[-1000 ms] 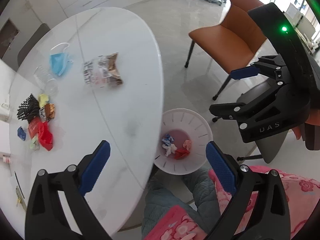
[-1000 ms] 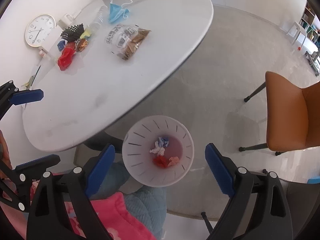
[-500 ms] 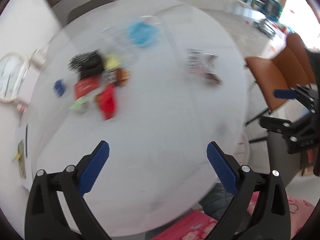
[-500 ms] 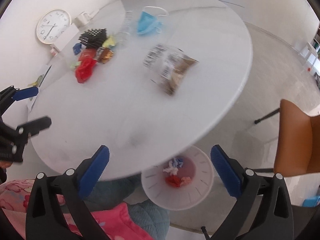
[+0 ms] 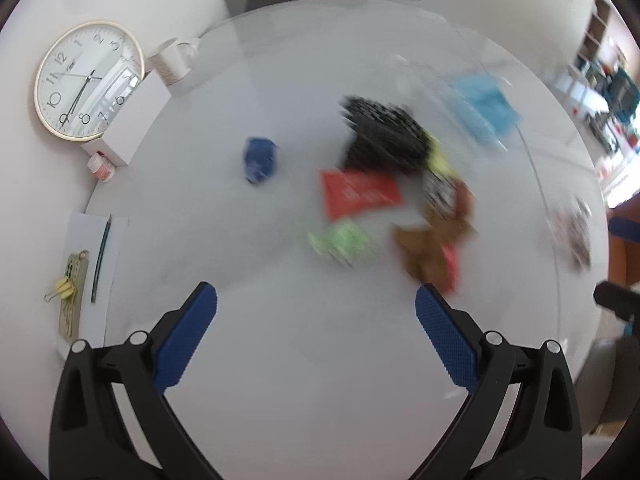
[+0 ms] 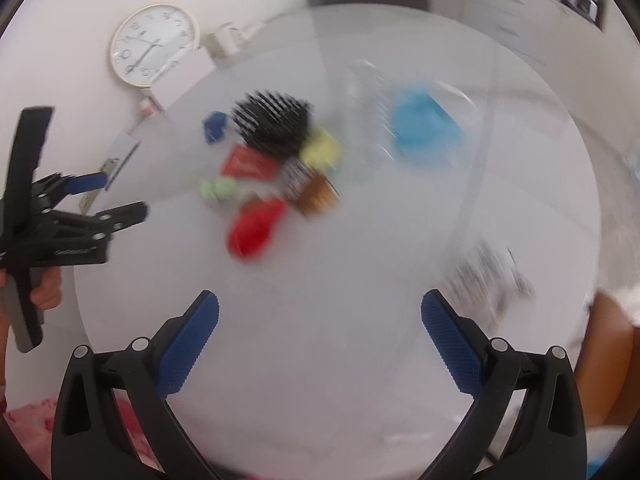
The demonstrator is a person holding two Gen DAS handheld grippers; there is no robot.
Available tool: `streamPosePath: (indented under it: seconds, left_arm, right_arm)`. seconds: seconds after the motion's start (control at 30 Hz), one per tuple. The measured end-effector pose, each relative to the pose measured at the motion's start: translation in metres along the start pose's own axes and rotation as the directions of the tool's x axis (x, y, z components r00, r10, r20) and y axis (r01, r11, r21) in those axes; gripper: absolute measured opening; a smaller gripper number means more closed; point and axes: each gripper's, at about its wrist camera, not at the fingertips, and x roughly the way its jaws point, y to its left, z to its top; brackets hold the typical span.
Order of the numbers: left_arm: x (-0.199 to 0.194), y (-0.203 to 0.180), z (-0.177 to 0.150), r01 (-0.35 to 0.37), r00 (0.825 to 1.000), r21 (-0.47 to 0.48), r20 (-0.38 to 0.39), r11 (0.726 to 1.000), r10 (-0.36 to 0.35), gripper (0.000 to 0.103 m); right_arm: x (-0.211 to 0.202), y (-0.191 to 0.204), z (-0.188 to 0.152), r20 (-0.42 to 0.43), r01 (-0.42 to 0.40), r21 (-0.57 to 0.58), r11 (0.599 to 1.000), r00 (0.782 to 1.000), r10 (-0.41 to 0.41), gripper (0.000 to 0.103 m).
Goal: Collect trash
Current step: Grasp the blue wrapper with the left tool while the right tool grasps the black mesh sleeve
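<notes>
Hovering above a round white table [image 5: 280,380], both grippers point steeply down with nothing between their blue pads. The left gripper [image 5: 316,316] has its jaws spread wide and empty over bare tabletop. The right gripper [image 6: 320,324] is likewise wide apart and holds nothing.

The trash lies in a loose cluster near the middle of the table, blurred by motion. In the left view a black mesh piece [image 5: 384,136] sits at the far side of the cluster, a red wrapper [image 5: 360,194] just in front of it, a green scrap [image 5: 344,240] nearer the gripper, and a brown wrapper [image 5: 436,236] to the right. A small blue scrap [image 5: 260,160] lies apart to the left. A blue mask [image 5: 484,108] lies further right, and a clear printed bag [image 5: 572,232] sits near the right rim.

The right view shows the same cluster, with a crumpled red piece [image 6: 256,228] nearest that gripper and a yellow scrap [image 6: 320,148] beside the mesh.

A clock [image 5: 88,80] leans at the left beyond the table, beside a white box [image 5: 132,116] and a cup [image 5: 172,60]. A phone [image 5: 74,292] and a pen [image 5: 102,258] lie on paper at the left edge.
</notes>
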Motion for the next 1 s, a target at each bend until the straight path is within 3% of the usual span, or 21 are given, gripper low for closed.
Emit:
streamPosePath:
  seconds: [0.23,0.5,0.57,0.6,0.67,0.8,0.9,1.0]
  left_arm:
    - [0.062,0.054,0.053,0.048,0.999,-0.105,0.017,0.993,-0.047,0.095]
    - [0.137,0.072,0.089,0.028,0.999,-0.103,-0.031,0.994,-0.032,0.077]
    - [0.153,0.072,0.095,0.032,0.998,-0.1,-0.055,0.994,-0.038,0.063]
    - [0.159,0.071,0.098,0.042,0.997,-0.102,-0.066,0.994,-0.049,0.059]
    - [0.165,0.071,0.101,0.046,0.996,-0.104,-0.075,0.994,-0.054,0.034]
    - [0.166,0.065,0.105,0.032,0.998,-0.086,-0.054,0.996,-0.036,0.032]
    - [0.161,0.064,0.106,0.041,0.998,-0.084,-0.037,0.996,-0.044,0.031]
    - [0.154,0.069,0.109,0.045,0.999,-0.095,-0.017,0.994,-0.047,0.031]
  right_arm:
    - [0.071,0.028,0.089,-0.005,-0.021,-0.031,0.999,1.0,0.021,0.101]
    - [0.143,0.042,0.141,-0.052,0.014,-0.044,0.999,0.998,-0.017,0.101]
    - [0.157,0.047,0.146,-0.066,0.036,-0.067,0.997,0.997,-0.04,0.101]
    - [0.161,0.049,0.148,-0.071,0.04,-0.08,0.996,0.996,-0.046,0.095]
    - [0.171,0.052,0.15,-0.092,0.056,-0.099,0.994,0.994,-0.065,0.077]
    - [0.174,0.052,0.156,-0.103,0.03,-0.096,0.995,0.994,-0.04,0.042]
    - [0.173,0.048,0.162,-0.107,-0.019,-0.06,0.998,0.994,0.013,0.032]
    - [0.165,0.046,0.168,-0.09,-0.036,-0.045,0.998,0.995,0.032,0.03]
